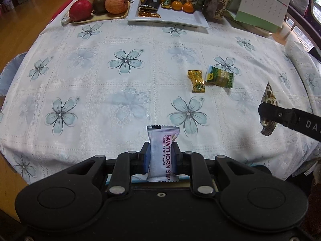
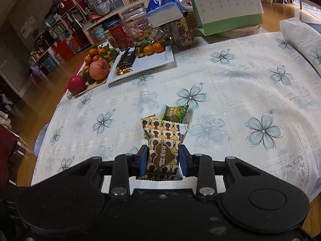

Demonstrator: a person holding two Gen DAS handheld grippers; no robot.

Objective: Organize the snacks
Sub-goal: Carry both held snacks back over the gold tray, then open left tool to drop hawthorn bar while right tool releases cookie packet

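My left gripper (image 1: 162, 156) is shut on a white hawthorn strip packet (image 1: 163, 152) and holds it above the flowered tablecloth. My right gripper (image 2: 163, 158) is shut on a gold and brown patterned snack packet (image 2: 164, 146); it also shows at the right of the left wrist view (image 1: 268, 100). A green snack packet (image 1: 219, 77) and a gold candy (image 1: 196, 81) lie on the cloth. The green packet (image 2: 174, 112) lies just beyond my right gripper. A white square plate (image 1: 180, 18) at the far side holds a black packet (image 1: 150, 2), gold candies and tangerines.
A fruit tray (image 1: 100, 17) with apples and tangerines stands far left. Jars, a tissue box (image 2: 163, 6) and a desk calendar (image 1: 258, 4) line the far edge. The white plate (image 2: 156, 60) is far left in the right wrist view. The tablecloth (image 1: 100, 84) covers the table.
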